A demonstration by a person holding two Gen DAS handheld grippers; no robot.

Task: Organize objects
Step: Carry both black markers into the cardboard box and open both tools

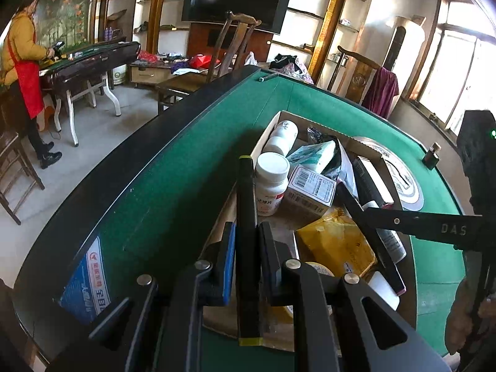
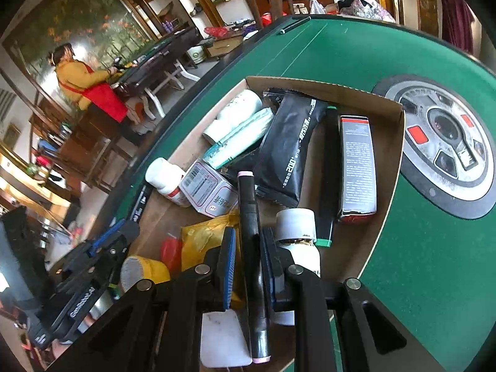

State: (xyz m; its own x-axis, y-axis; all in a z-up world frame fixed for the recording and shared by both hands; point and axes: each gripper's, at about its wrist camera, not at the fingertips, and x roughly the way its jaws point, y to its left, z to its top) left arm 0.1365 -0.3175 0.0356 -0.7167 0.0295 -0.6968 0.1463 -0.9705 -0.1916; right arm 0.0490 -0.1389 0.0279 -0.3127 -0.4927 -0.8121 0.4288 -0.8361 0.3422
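Note:
A shallow cardboard box (image 2: 400,130) on the green table holds white pill bottles (image 1: 271,181), a barcoded carton (image 1: 311,190), a black pouch (image 2: 291,145), a dark upright carton (image 2: 356,167) and a yellow packet (image 1: 334,241). My left gripper (image 1: 248,235) is shut on a black marker with yellow ends (image 1: 247,217), held over the box's near left part. My right gripper (image 2: 249,245) is shut on a black marker with pink ends (image 2: 252,232), held above the box's contents. In the left wrist view the right gripper (image 1: 400,266) reaches in from the right.
A round mahjong-table hub (image 2: 446,142) lies right of the box. A blue-and-white carton (image 1: 86,282) leans at the table's left rim, a pen (image 2: 293,26) lies at the far edge and a small dark bottle (image 1: 432,155) stands far right. A person in a red apron (image 1: 23,71) works at another table.

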